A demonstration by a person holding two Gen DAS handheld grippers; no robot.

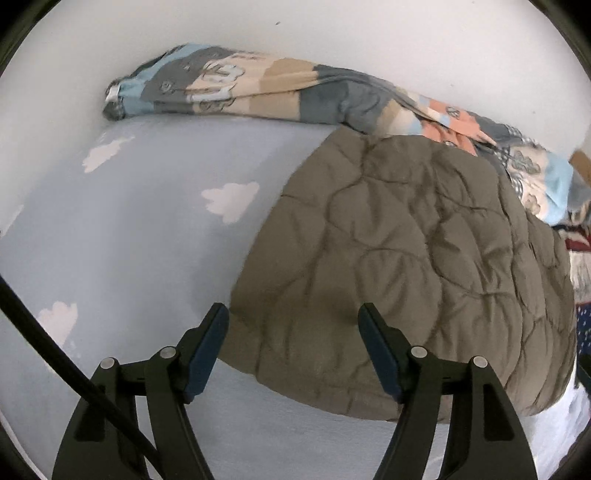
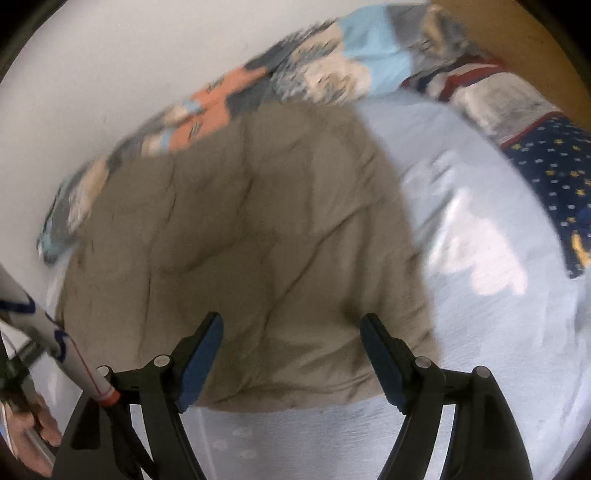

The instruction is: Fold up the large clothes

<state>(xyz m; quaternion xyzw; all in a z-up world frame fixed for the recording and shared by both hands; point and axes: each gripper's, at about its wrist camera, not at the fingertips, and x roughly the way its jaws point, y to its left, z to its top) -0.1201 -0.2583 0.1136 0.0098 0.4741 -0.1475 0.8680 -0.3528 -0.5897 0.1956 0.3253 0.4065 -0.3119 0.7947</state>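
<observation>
Left gripper (image 1: pixel 293 314) is hanging over the near-left edge of the brown quilted jacket (image 1: pixel 406 258), fingers spread wide, nothing pinched between them. The left finger (image 1: pixel 210 347) is sitting out over the sheet, the right finger (image 1: pixel 376 350) over the padded fabric. Whether the tips are touching the cloth, cannot tell.

The jacket is lying folded into a roughly rectangular block on the pale blue bed sheet with white clouds (image 1: pixel 129 221), its far edge running up against a rolled patchwork blanket (image 1: pixel 258 88) that is lying along the white wall (image 1: pixel 332 33). A black cable (image 1: pixel 74 376) is crossing the lower-left corner of the left wrist view.

Right gripper (image 2: pixel 291 325) is hanging over the near-right part of the same jacket (image 2: pixel 240 240), with its fingers apart, its jaws opening and only the jacket's surface showing in the gap, nothing gripped. Right finger (image 2: pixel 380 354) is sitting close to the jacket's right corner, just inside the edge where the sheet (image 2: pixel 480 258) starts. This view is motion-blurred, so contact is not readable.

A navy pillow with small stars (image 2: pixel 554 177) is lying at the right end of the bed, well apart from the jacket, next to a red-trimmed patterned cloth (image 2: pixel 491 96). In the lower-left corner of the right wrist view a person's hand (image 2: pixel 40 428) is holding the other tool's handle, beside a white sleeve with blue marks (image 2: pixel 44 325).
</observation>
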